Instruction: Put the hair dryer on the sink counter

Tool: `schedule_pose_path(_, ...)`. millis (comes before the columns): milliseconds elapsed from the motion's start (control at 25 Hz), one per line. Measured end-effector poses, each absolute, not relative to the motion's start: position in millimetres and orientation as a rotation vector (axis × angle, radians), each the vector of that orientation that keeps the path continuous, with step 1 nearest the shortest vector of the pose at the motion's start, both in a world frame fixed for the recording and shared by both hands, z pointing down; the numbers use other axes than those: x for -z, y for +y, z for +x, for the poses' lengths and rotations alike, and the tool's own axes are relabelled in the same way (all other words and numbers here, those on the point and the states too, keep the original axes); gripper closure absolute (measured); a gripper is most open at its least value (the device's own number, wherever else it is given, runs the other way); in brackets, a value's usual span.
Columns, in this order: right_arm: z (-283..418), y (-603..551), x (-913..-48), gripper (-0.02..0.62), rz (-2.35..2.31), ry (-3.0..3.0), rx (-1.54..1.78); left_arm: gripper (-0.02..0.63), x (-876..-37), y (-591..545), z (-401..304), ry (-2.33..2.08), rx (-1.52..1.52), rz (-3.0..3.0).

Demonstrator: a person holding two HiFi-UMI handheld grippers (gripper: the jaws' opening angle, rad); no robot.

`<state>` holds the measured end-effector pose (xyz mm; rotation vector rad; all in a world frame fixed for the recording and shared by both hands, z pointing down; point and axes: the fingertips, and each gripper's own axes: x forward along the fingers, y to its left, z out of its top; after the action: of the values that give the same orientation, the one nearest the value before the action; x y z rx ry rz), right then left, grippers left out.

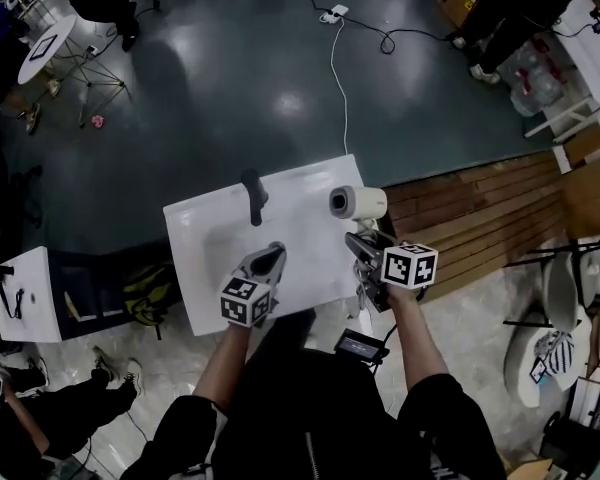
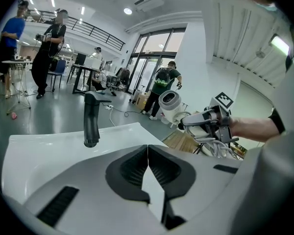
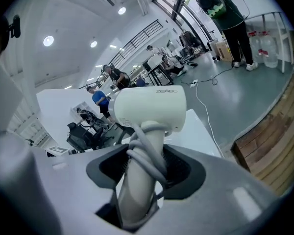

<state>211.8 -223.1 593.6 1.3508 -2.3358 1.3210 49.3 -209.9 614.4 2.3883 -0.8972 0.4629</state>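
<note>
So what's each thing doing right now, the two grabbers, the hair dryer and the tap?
Left gripper: shut, holding nothing.
Right gripper: shut on the dryer's handle.
White plastic hair dryer: held up in the air, cord wound round its handle, not yet set down.
Black upright tap: no water running.

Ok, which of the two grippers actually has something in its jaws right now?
The right gripper: its jaws clamp the handle of the white hair dryer, cord wound round it. The left gripper is shut on nothing.
</note>
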Motion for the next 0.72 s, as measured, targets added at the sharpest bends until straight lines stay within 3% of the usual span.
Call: schedule_pose_path(720, 214.4, -271.0, -653.3, 0.393, 1.232, -2.177, -1.182, 0.594, -642.8, -225.5, 50.3, -0.908, -0.489, 2.293)
